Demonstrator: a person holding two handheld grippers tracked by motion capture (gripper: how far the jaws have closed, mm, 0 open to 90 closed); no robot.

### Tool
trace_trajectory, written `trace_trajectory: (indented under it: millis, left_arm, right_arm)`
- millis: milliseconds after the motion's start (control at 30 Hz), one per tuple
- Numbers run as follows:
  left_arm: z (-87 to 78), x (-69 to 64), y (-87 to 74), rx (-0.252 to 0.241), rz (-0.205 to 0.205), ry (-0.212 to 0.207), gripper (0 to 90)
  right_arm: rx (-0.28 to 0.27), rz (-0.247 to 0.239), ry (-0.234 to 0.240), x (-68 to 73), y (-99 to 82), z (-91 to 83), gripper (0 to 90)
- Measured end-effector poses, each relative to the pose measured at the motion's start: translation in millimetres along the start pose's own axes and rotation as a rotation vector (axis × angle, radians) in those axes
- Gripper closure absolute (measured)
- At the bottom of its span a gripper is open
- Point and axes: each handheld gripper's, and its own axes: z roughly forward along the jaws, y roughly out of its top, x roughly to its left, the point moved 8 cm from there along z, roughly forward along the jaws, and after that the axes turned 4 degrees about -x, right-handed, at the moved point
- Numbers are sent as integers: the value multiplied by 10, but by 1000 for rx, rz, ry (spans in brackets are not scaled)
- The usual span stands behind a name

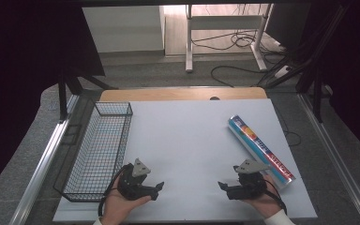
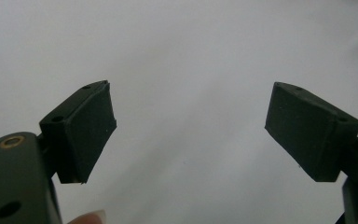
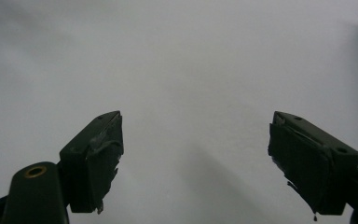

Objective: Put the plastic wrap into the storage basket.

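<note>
A long box (image 1: 261, 149) with a silver side and a colourful printed top lies at an angle on the right of the white table (image 1: 187, 136). My right gripper (image 1: 223, 187) rests near the table's front edge, just left of the box's near end, pointing left; its jaws stand open with nothing between them (image 3: 193, 158). My left gripper (image 1: 158, 188) rests at the front left, beside the wire basket, pointing right. It is open and empty too (image 2: 189, 130). The two grippers face each other across bare table.
A black wire basket (image 1: 101, 145), with nothing in it, stands along the table's left edge. A wooden strip (image 1: 183, 94) borders the far edge. Beyond the table, a white desk frame (image 1: 225, 37) and cables stand on the floor.
</note>
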Motion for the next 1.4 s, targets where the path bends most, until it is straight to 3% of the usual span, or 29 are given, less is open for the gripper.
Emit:
trace_trajectory:
  millis: [500, 1400]
  left_arm:
    - [-7, 32, -44, 8, 6, -4, 150]
    - [-30, 60, -56, 12, -8, -19, 150]
  right_arm:
    - [29, -5, 53, 37, -15, 29, 259]
    - [74, -4, 63, 42, 178, -52, 296]
